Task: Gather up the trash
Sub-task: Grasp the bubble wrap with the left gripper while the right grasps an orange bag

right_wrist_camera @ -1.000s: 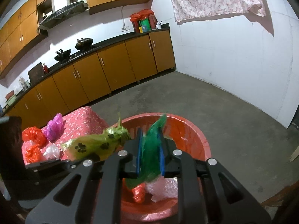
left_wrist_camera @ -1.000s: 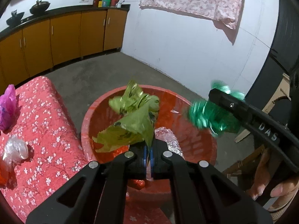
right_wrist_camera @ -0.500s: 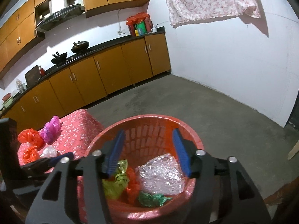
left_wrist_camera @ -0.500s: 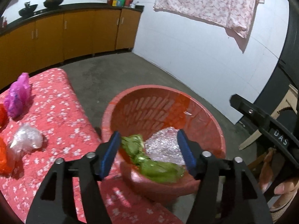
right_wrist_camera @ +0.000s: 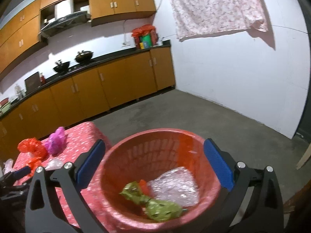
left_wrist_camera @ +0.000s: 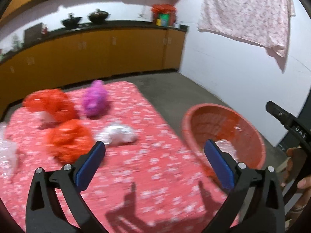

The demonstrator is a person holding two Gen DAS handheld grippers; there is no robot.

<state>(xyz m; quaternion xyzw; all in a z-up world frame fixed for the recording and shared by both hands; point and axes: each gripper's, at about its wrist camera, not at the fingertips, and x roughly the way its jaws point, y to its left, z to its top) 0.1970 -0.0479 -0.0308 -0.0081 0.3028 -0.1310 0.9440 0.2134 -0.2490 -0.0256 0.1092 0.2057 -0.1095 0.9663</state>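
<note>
Both sets of jaws are opening, nothing between them. The left gripper [left_wrist_camera: 154, 155] hangs over the desk [left_wrist_camera: 155, 174], near its edge by the red basket [right_wrist_camera: 124, 209]. The right gripper [right_wrist_camera: 154, 155] frames that basket, green trash [right_wrist_camera: 155, 205] inside; bare floor [right_wrist_camera: 213, 116] beyond.

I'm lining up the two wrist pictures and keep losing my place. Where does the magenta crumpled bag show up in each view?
Left wrist view: the magenta bag sits upper left of centre, at the far end of the red floral cloth.
Right wrist view: the magenta bag lies at the left edge, left of the red basket.
Shared landmark: the pink cloth on the wall, upper right in both.
</note>
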